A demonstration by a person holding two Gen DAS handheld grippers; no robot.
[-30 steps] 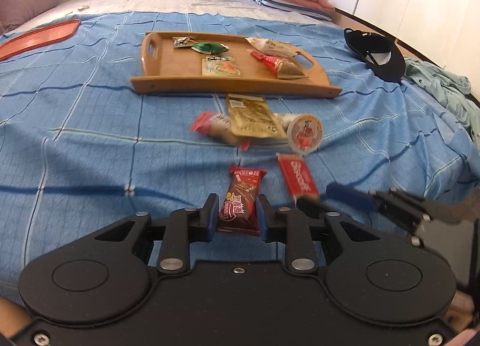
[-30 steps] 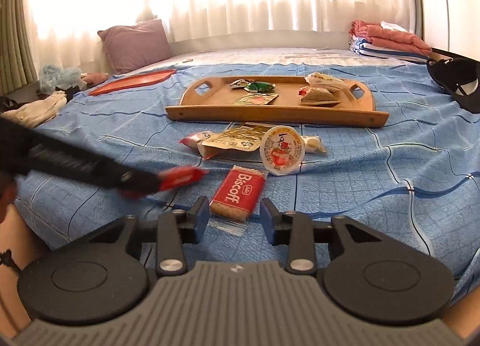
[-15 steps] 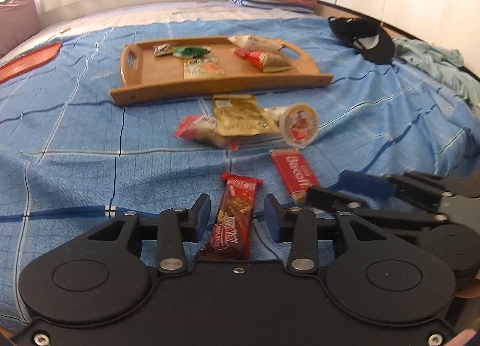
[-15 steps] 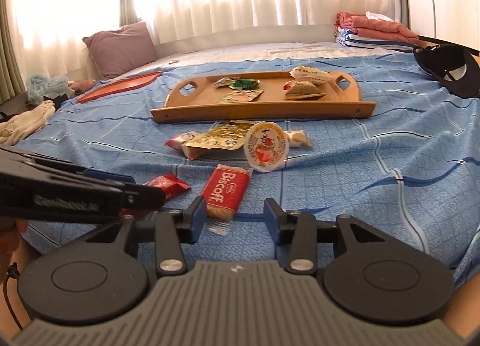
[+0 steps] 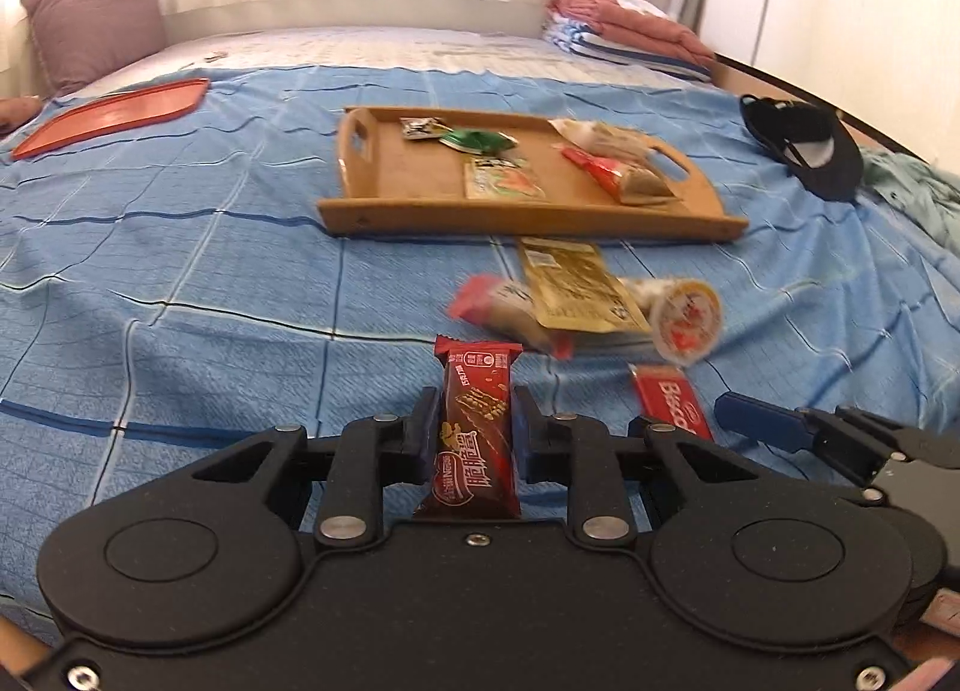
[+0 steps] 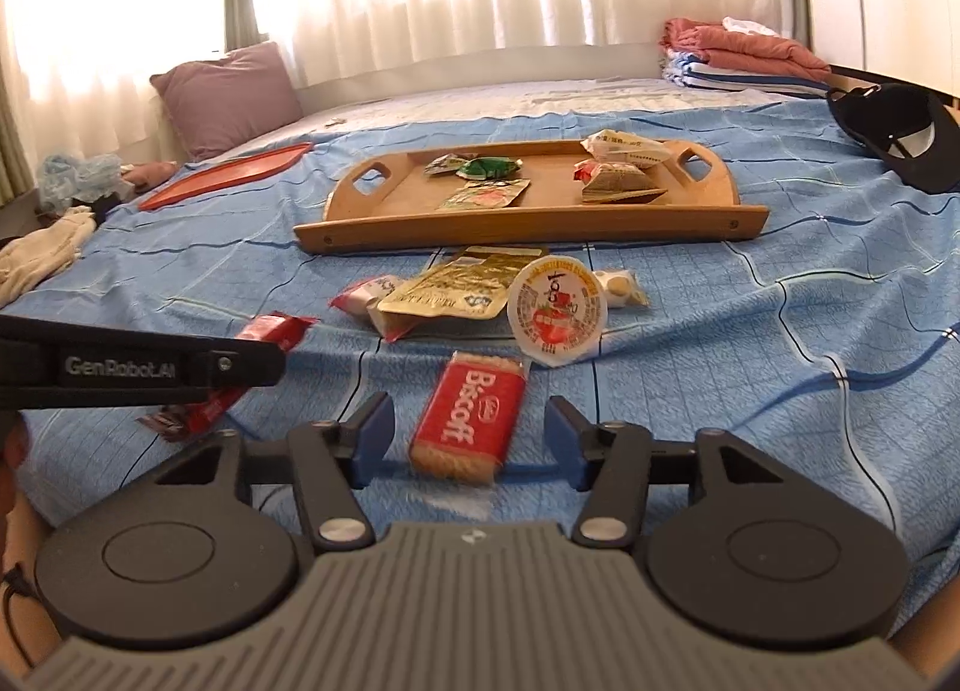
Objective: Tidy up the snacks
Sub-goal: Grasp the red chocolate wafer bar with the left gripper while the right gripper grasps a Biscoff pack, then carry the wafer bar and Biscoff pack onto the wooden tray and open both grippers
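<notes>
My left gripper (image 5: pixel 475 421) is shut on a dark red chocolate wafer bar (image 5: pixel 477 433), held just above the blue bedspread; the bar also shows in the right wrist view (image 6: pixel 273 334). My right gripper (image 6: pixel 469 430) is open, its fingers either side of a red Biscoff packet (image 6: pixel 471 421) lying on the bed; the packet also shows in the left wrist view (image 5: pixel 672 400). Beyond lie a gold sachet (image 6: pixel 465 286), a round jelly cup (image 6: pixel 558 310) and a red-ended wrapped snack (image 6: pixel 366 295). The wooden tray (image 6: pixel 528 226) behind them holds several snacks.
A red tray (image 6: pixel 228 175) and a mauve pillow (image 6: pixel 231 97) lie far left. A black cap (image 6: pixel 900 133) sits far right, with folded towels (image 6: pixel 738 55) behind it. The left gripper's arm (image 6: pixel 138 370) crosses the left of the right wrist view.
My left gripper closed on the wafer bar and lifted it slightly. My right gripper moved forward, so the Biscoff packet now lies between its open fingers.
</notes>
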